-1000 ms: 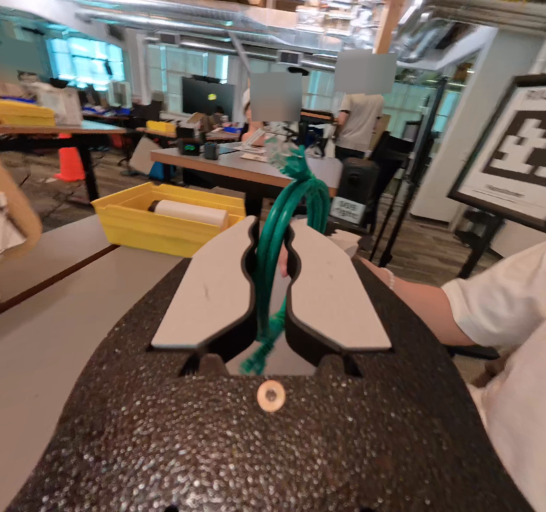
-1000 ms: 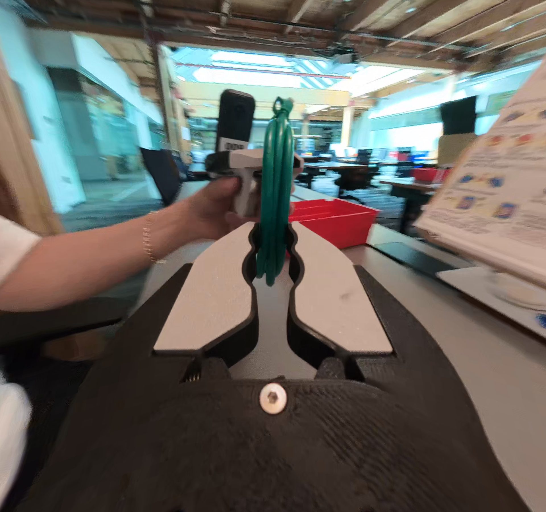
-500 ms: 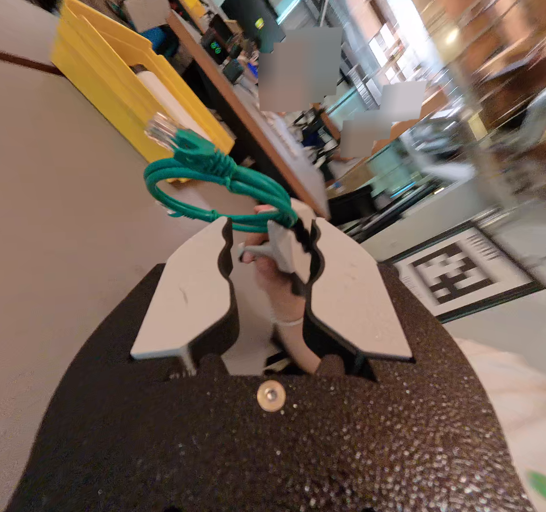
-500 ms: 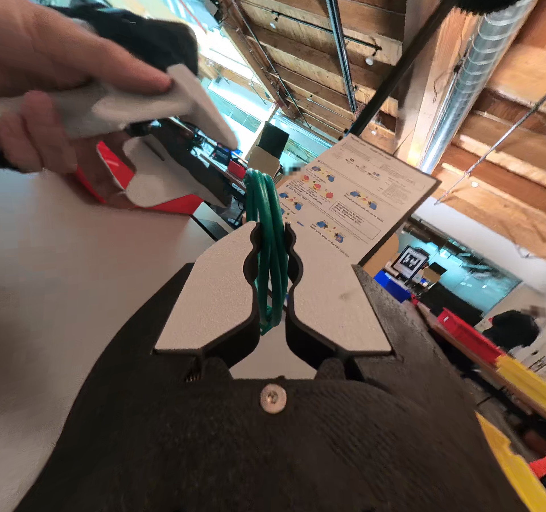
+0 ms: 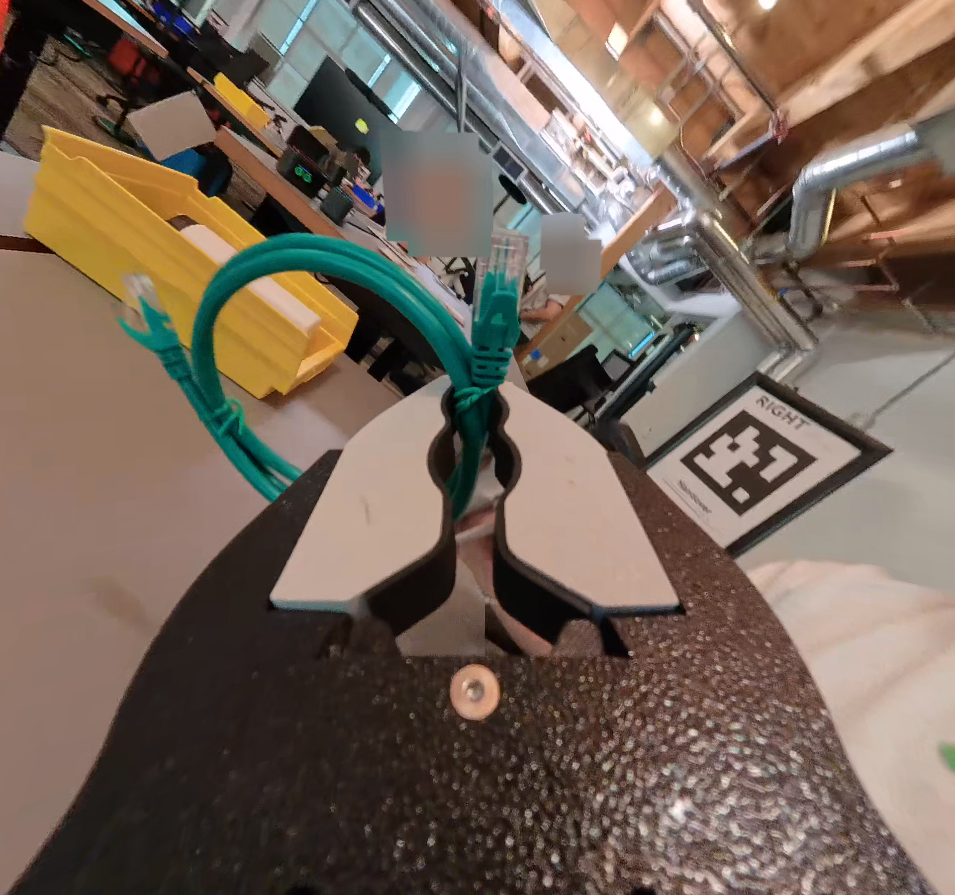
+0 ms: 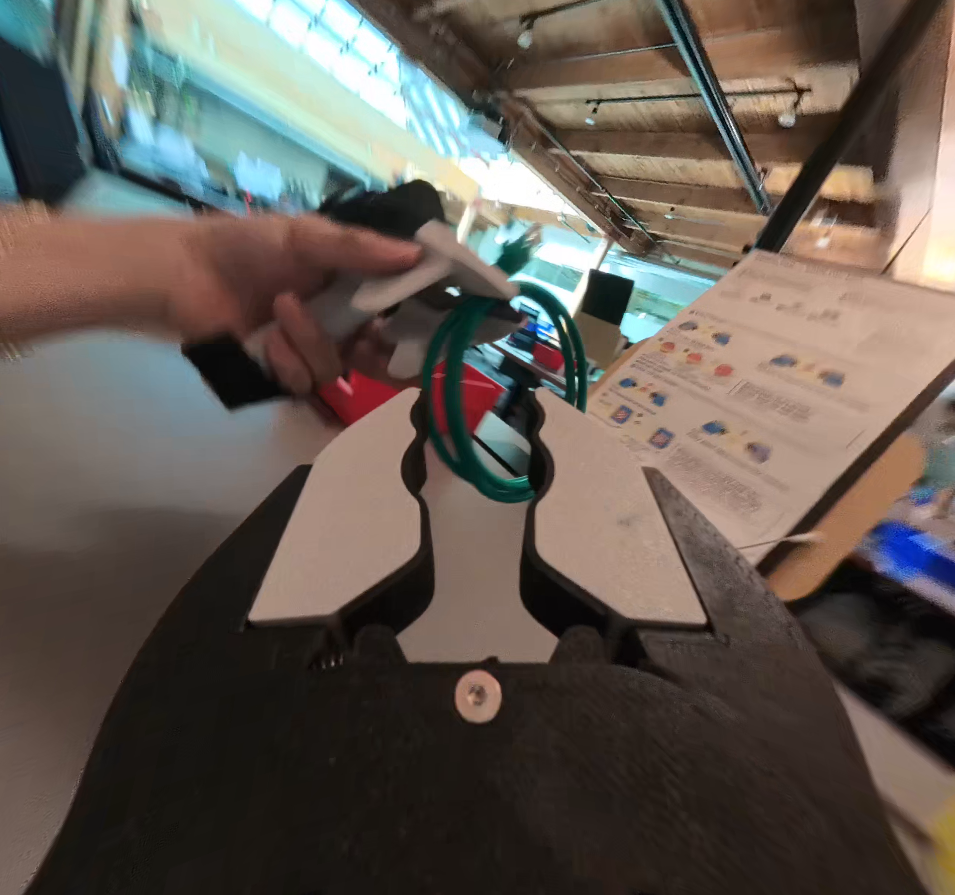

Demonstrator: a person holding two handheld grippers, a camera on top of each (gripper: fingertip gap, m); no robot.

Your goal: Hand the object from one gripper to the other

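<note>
Item: green patch cable (image 5: 320, 271), coiled and tied, clear plugs at both ends. Location: pinched at its tied section between the fingers of my left claw (image 5: 473, 405), above the surface (image 5: 103, 457). My right claw (image 6: 475, 436) stands parted, the coil's lower loop hanging loose between its fingers. Status, as I judge it: transfer made; only the right claw's withdrawal remains. Nearby: yellow bin (image 5: 119, 219), red bin (image 6: 362, 395).

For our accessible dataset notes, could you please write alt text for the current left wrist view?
The left gripper is shut on a coiled green network cable, which loops up and to the left above a grey table. A yellow bin sits on the table behind it, with a blurred workshop beyond.
</note>
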